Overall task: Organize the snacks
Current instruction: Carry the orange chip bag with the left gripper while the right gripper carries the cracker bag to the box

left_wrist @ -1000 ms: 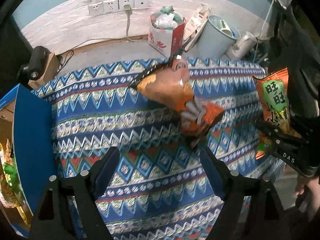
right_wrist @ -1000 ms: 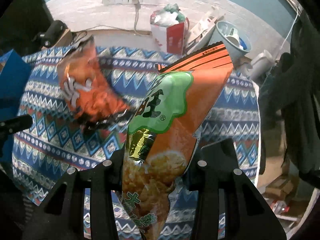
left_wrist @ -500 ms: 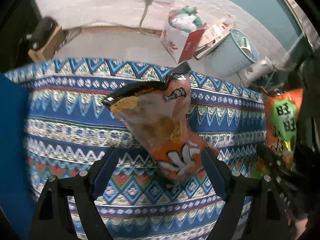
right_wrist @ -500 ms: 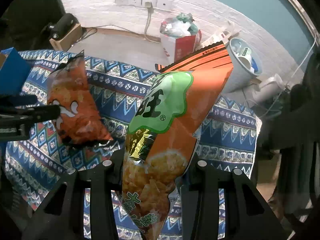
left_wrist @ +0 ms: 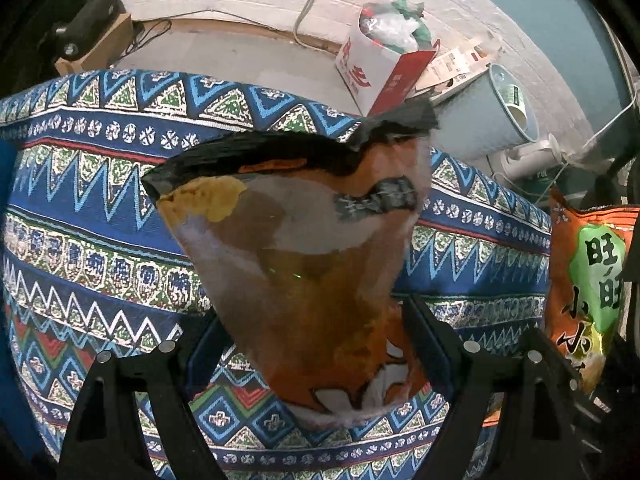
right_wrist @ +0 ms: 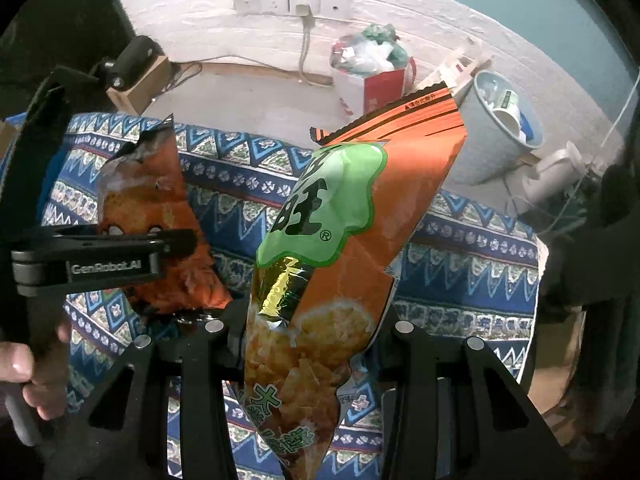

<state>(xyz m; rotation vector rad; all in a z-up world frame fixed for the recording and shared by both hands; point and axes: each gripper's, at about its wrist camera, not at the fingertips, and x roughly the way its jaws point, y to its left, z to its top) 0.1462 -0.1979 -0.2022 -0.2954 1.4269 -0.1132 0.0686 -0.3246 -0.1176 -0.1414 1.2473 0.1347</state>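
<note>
An orange chip bag with a black top edge (left_wrist: pixel 304 264) stands up between the jaws of my left gripper (left_wrist: pixel 316 332), which is shut on its lower end; it also shows in the right wrist view (right_wrist: pixel 152 208) with the left gripper (right_wrist: pixel 180 244) across it. My right gripper (right_wrist: pixel 312 332) is shut on an orange snack bag with a green label (right_wrist: pixel 340 232), held upright above the patterned tablecloth (right_wrist: pixel 460 256). That bag shows at the right edge of the left wrist view (left_wrist: pixel 588 280).
The table carries a blue zigzag cloth (left_wrist: pixel 92 216). Behind it on the floor stand a red-and-white bag of rubbish (left_wrist: pixel 384 60), a pale blue bin (left_wrist: pixel 504 112), a white kettle (right_wrist: pixel 556 172) and a cardboard box with a black device (left_wrist: pixel 92 36). Wall sockets (right_wrist: pixel 280 0) are behind.
My left gripper has moved in over the chip bag and shut on its lower end; the bag now stands up between the jaws. My right gripper still holds its bag, shifted slightly.
</note>
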